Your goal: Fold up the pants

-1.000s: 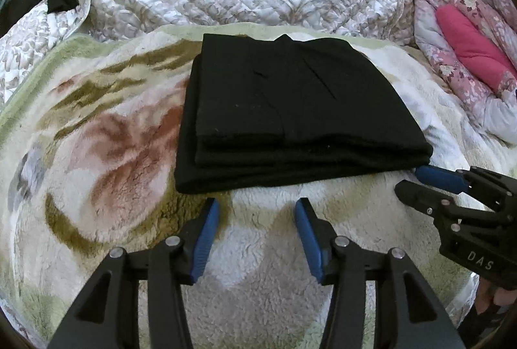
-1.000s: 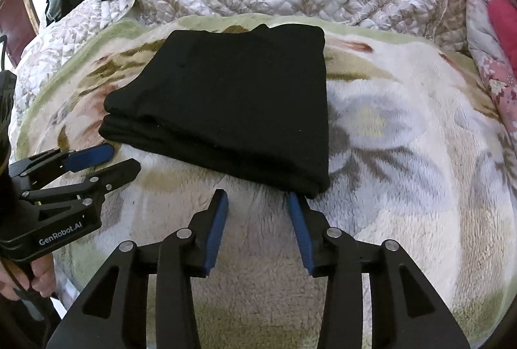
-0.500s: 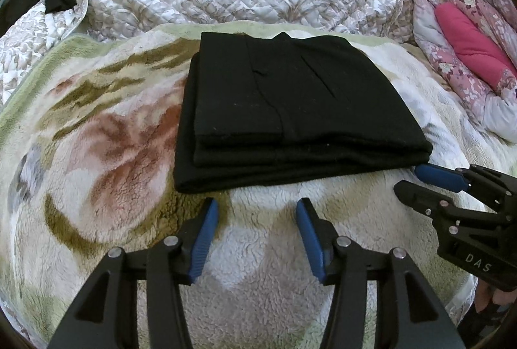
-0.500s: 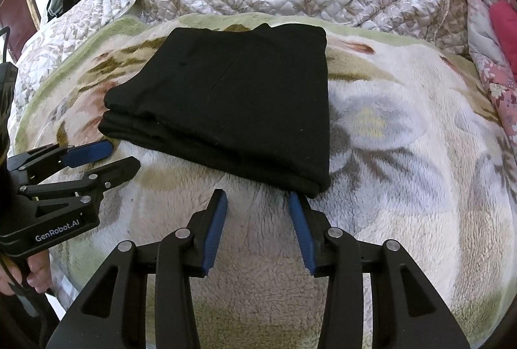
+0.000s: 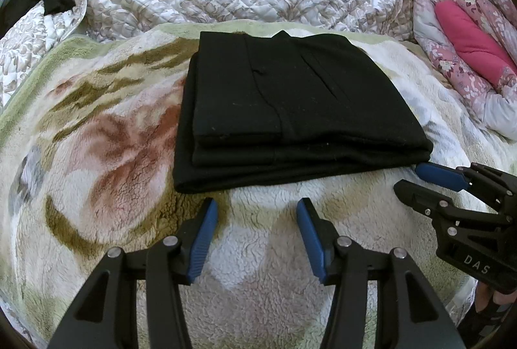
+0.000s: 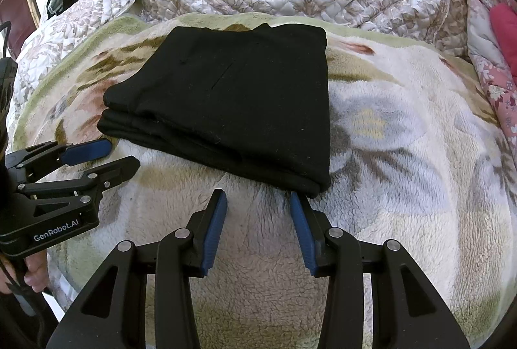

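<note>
while folded pants (image 5: 290, 103) lie flat, left claw (image 5: 257, 219), right claw (image 6: 258, 206) level (both agape, empty)

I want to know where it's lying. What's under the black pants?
The folded black pants lie on a fluffy flowered blanket. The patch of blanket right beneath them is covered, so its pattern there cannot be seen.

Black pants (image 5: 290, 103) folded into a flat layered rectangle, lying on the fleecy floral blanket (image 5: 106, 155) on the bed.
</note>
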### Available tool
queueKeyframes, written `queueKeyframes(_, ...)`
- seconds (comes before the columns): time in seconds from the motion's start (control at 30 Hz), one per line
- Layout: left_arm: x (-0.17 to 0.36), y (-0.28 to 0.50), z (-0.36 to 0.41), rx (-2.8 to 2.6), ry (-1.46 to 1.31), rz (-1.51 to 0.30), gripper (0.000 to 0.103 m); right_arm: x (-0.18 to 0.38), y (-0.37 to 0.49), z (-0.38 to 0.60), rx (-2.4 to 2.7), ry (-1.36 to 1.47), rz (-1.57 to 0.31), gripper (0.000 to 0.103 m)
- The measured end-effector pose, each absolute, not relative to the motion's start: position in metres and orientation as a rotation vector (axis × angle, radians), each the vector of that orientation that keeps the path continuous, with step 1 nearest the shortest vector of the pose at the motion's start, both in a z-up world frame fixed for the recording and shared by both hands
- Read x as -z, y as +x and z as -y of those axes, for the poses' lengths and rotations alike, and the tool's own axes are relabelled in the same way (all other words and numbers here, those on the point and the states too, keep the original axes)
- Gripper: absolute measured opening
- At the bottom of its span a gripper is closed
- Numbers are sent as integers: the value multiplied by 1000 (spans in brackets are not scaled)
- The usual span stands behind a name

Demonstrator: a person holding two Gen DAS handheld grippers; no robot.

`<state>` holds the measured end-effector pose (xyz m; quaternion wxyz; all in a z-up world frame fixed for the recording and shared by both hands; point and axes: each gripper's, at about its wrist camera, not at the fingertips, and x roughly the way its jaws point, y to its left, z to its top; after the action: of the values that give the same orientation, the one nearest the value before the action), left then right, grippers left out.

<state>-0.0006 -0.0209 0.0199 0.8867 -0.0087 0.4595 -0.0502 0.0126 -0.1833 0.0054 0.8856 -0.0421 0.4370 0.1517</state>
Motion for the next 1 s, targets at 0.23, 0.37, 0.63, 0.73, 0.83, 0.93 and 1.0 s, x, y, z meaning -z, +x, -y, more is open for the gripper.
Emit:
queueKeyframes(0.23, -20, 0, 20, 106, -19, -956, 54, -5, 12, 183, -315, -88, -909, 42)
queueKeyframes(0.37, -20, 0, 20, 106, -15, -957, 55, -5, 12, 184, -315, -88, -909, 43)
queueKeyframes(0.63, -20, 0, 21, 107, -12, -957, 55, -5, 12, 184, -315, -89, -908, 43)
queueKeyframes(0.73, -20, 0, 21, 106, -13, -957, 55, -5, 12, 184, -315, -89, -908, 43)
queueKeyframes(0.83, -20, 0, 21, 107, -12, -958, 55, -5, 12, 184, -315, -90, -908, 43)
queueKeyframes(0.93, -20, 0, 21, 107, -12, -959, 55, -5, 13, 184, -315, -90, -908, 43)
queueKeyframes(1.0, -20, 0, 21, 107, -13, -959, 55, -5, 13, 184, -315, -90, -909, 43)
